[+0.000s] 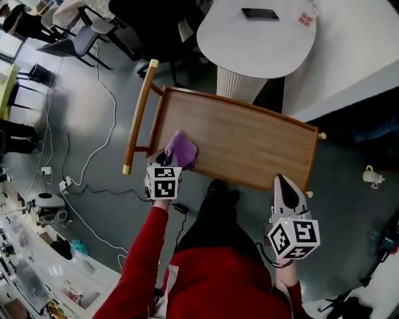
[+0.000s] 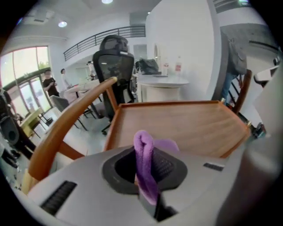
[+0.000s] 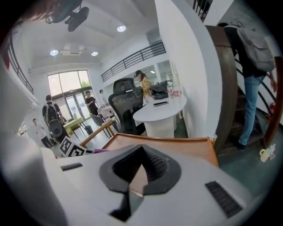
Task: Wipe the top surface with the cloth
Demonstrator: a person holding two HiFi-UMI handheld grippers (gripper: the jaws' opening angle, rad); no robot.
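Note:
A wooden cart top [image 1: 249,140] with a raised rim lies in front of me in the head view, its long handle [image 1: 138,115] at the left. A purple cloth [image 1: 182,148] rests on the top's near left corner. My left gripper [image 1: 169,158] is shut on the cloth; in the left gripper view a fold of the cloth [image 2: 145,163] sticks up between the jaws, over the cart top [image 2: 190,121]. My right gripper [image 1: 282,184] hovers off the near right edge of the cart, shut and holding nothing. In its own view the right gripper [image 3: 138,173] points across the cart top [image 3: 185,148].
A white round table [image 1: 262,43] with a phone [image 1: 260,14] stands just beyond the cart. Black office chairs [image 1: 81,37] are at the far left. Cables [image 1: 103,131] trail over the grey floor on the left. A small mug [image 1: 373,176] sits on the floor at right.

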